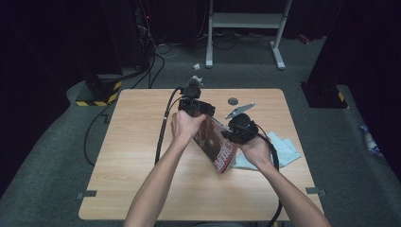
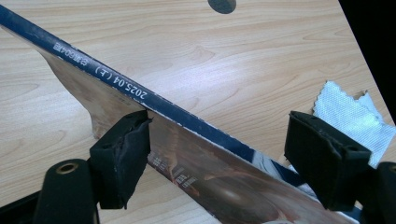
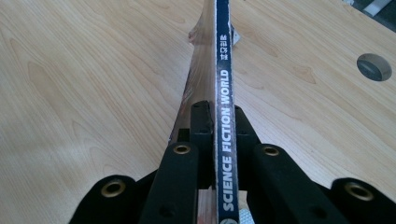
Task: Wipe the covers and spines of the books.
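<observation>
Right hand-held gripper clamps the magazine by its spine, holding it tilted off the counter. Left hand-held gripper straddles the spine with jaws apart, probably to take over the grip.

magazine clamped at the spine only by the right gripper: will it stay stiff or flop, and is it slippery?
The magazine probably flops: it is thin, and its cover bows away below the spine in the left gripper view. The glossy cover shows glare, so it is likely slippery against pads. The right gripper pinches the spine, likely its stiffest part; the left gripper stands open around it.
</observation>
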Available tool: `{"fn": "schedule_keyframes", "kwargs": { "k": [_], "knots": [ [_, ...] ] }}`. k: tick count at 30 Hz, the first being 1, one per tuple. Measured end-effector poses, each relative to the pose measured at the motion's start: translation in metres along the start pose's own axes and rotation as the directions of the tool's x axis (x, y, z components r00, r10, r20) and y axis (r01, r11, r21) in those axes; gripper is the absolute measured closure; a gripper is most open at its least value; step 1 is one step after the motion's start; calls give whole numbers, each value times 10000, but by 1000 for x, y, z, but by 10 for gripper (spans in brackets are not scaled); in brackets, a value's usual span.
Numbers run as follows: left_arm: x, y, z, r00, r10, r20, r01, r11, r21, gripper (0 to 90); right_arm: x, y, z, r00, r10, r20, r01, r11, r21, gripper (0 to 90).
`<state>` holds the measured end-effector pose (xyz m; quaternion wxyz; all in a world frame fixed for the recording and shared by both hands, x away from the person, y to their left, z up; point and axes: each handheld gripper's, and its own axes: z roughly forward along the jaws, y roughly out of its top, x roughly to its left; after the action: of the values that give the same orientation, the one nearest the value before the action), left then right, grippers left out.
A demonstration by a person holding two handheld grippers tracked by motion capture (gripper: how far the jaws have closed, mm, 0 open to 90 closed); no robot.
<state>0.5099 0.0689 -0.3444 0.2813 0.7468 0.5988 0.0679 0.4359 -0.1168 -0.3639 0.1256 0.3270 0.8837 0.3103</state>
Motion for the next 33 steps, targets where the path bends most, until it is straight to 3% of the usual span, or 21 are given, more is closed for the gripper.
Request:
{"fn": "schedule_keyframes", "kwargs": {
  "k": [3,7,18,27,33],
  "knots": [
    [-1,1,3,9999,-130,-21,130,9999,72,242,2,1,0,10000,-19,-8,19,10000,-50,840],
    [-2,1,4,9997,30,-227,-27,9999,105,285,8,4,-1,9997,-246,75,247,9996,-133,839],
    [0,2,2,9999,61,-133,-59,9998,184,340,12,7,0,9993,-353,89,355,9992,-160,837],
    [-5,2,1,9985,253,-494,-240,9993,274,485,23,9,7,9965,-745,390,752,9970,-180,815],
    [-6,1,1,9985,224,-498,-206,9992,356,544,29,7,12,9945,-882,560,896,9957,-234,794]
  ]
}}
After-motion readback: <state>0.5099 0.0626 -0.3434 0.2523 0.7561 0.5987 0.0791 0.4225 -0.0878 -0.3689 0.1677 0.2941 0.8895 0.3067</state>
